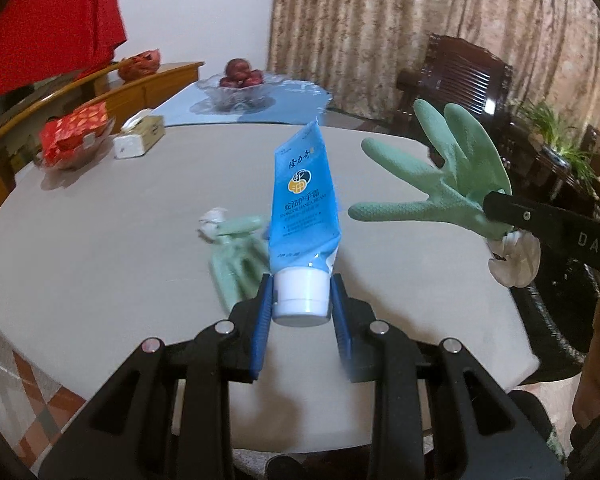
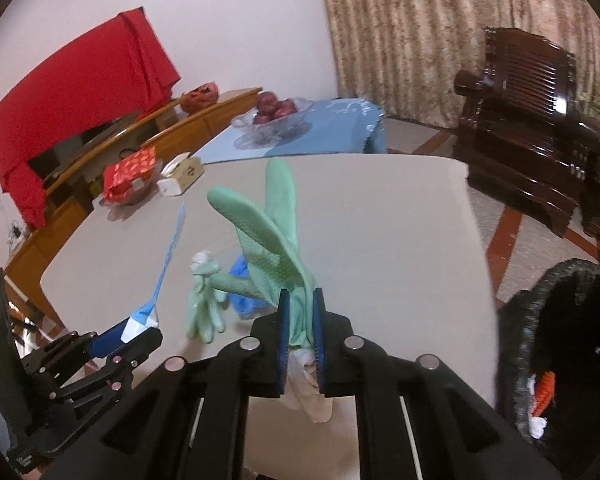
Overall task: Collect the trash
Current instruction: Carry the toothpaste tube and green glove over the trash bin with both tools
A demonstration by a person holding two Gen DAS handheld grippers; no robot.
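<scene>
Blue tube (image 1: 305, 208) reads "HAND CREAM"; right claw (image 1: 496, 216) arm: "DAS".

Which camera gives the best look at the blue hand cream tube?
The left wrist view: the blue hand cream tube faces it, label readable, its white cap between the left hand-held gripper pads. The right wrist view shows it only edge-on.

Soft, even indoor light, slightly dim with a cool cast. The fisheye view bows the edges and darkens the corners. Motion blur smears the pale green rubber glove lying on the table (image 1: 236, 256); glare glints on the dark wooden armchair (image 2: 540, 92).
</scene>
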